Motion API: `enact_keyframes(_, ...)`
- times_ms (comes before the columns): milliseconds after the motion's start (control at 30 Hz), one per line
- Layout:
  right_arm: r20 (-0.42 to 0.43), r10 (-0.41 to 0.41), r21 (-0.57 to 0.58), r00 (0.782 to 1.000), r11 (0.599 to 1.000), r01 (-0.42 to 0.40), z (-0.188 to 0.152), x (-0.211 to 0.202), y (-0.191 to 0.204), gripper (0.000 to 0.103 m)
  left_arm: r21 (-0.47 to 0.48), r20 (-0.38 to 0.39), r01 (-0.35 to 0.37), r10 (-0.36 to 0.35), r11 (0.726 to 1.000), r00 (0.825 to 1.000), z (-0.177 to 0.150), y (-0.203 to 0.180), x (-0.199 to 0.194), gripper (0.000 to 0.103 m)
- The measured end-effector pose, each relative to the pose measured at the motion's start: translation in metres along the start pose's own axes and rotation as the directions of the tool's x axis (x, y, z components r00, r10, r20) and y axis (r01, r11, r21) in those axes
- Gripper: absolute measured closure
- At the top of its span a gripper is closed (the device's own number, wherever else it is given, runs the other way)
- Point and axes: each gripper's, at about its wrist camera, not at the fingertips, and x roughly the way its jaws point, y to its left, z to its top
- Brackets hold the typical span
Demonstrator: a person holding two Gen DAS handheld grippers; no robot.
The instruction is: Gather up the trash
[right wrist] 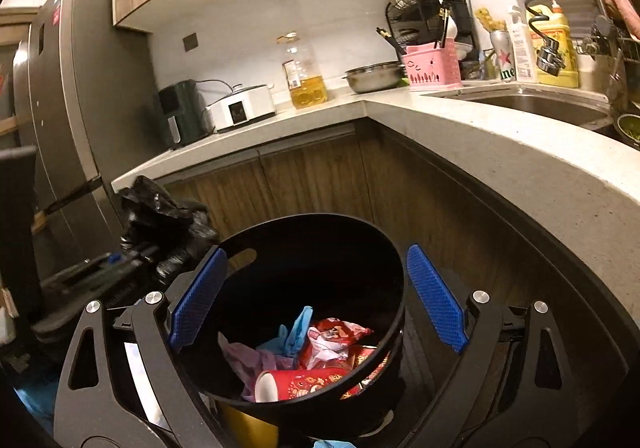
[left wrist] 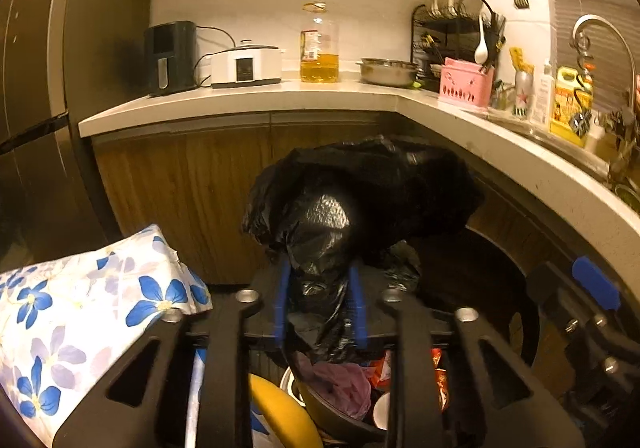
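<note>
My left gripper (left wrist: 320,300) is shut on a crumpled black trash bag (left wrist: 360,191), holding it up over the black bin (left wrist: 516,280). The same bag (right wrist: 164,219) and left gripper (right wrist: 116,260) show at the left of the right wrist view. My right gripper (right wrist: 316,296) is open, its blue pads (right wrist: 436,300) on either side of the round black bin (right wrist: 312,244), not touching it. Inside the bin lie a red paper cup (right wrist: 296,384), red snack wrappers (right wrist: 336,336), a pink bag (right wrist: 248,360) and a blue glove (right wrist: 296,332).
An L-shaped counter (right wrist: 460,127) with wooden cabinets wraps behind the bin, bearing an oil bottle (right wrist: 304,71), steel bowl (right wrist: 372,77), pink caddy (right wrist: 432,65), cooker (right wrist: 240,107) and sink (right wrist: 536,103). A fridge (right wrist: 68,107) stands left. A floral pack (left wrist: 72,320) lies left of my left gripper.
</note>
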Motion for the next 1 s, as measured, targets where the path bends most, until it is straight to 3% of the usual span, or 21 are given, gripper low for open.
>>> enact_keyframes(33,0.002,0.0,0.001,1.0,1.0,0.0,0.0,-0.001,-0.001,0.012,0.002,-0.002,-0.002,0.002,1.0,1.0,-0.001,-0.001,0.001,0.054)
enact_keyframes(67,0.004,0.0,0.003,1.0,1.0,0.0,0.001,-0.003,-0.001,0.012,-0.001,-0.004,-0.002,0.002,1.0,1.0,-0.002,0.0,0.001,0.05)
enact_keyframes(167,0.005,0.001,0.011,1.0,1.0,-0.001,0.003,-0.005,-0.002,0.011,-0.006,-0.018,0.003,-0.003,1.0,1.0,-0.004,0.002,0.002,0.043)
enact_keyframes(233,0.007,0.002,0.014,1.0,1.0,-0.002,0.003,-0.008,-0.001,0.011,0.0,-0.02,0.003,-0.003,1.0,1.0,-0.005,0.003,0.0,0.033)
enact_keyframes(433,0.01,0.002,0.01,1.0,1.0,-0.002,0.004,-0.017,0.003,0.01,0.005,-0.008,-0.033,0.033,0.999,0.999,-0.009,0.008,-0.01,0.02)
enact_keyframes(700,-0.013,-0.02,-0.063,1.0,0.998,0.019,-0.006,-0.038,0.026,0.005,-0.014,0.017,-0.096,0.096,0.995,0.995,-0.025,0.026,-0.05,0.006)
enact_keyframes(1000,-0.025,-0.073,-0.164,0.997,0.984,0.068,-0.024,-0.081,0.063,0.005,-0.045,0.016,-0.173,0.174,0.984,0.985,-0.047,0.055,-0.115,0.006)
